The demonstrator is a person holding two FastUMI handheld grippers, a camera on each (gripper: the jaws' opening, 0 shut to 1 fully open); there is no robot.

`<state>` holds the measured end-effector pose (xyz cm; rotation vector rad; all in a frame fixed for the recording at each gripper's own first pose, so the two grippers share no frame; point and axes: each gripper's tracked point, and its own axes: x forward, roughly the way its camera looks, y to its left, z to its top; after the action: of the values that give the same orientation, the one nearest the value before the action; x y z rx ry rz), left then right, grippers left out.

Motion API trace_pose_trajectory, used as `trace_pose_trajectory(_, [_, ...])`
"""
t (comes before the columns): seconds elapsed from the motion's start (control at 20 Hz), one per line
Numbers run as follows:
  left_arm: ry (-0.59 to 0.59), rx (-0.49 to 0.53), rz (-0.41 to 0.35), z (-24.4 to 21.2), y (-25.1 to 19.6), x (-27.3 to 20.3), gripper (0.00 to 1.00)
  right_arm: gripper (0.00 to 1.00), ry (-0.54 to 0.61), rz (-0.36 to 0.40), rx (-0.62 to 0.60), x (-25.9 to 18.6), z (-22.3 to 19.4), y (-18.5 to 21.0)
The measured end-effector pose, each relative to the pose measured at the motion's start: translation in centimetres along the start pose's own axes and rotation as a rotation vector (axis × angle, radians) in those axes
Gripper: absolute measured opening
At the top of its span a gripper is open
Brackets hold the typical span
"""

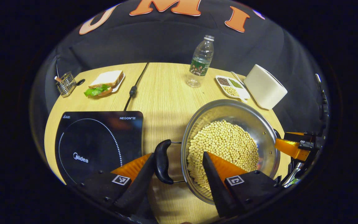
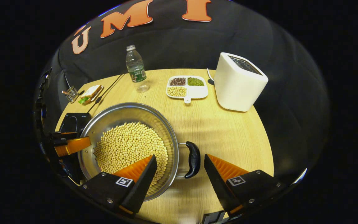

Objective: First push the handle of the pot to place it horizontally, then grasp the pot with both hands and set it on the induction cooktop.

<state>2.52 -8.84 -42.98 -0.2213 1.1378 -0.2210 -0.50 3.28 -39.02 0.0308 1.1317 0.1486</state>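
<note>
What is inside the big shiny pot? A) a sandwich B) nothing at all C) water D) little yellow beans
D: the pot holds a heap of small pale yellow beans, and they also show in the left gripper view.

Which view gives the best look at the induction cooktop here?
The left gripper view: the induction cooktop lies close, with nearly its whole black top and dotted ring in sight, beside the pot. In the right gripper view, just one far corner of the cooktop shows, behind the pot's rim and the left gripper.
</note>
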Motion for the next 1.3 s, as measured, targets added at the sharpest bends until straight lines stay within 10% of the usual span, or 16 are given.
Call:
trace_pose_trajectory(0.6, [-0.045, -0.038, 0.037, 0.7, 1.1, 3.1, 0.73, 0.68, 0.106, -0.056, 0.092, 3.4, -2.2, -1.0])
trace_pose_trajectory(1.3, [-0.102, 0.031, 0.111, 1.4, 1.1, 1.0, 0.67, 0.5, 0.124, -0.014, 0.181, 1.9, -2.7, -0.5])
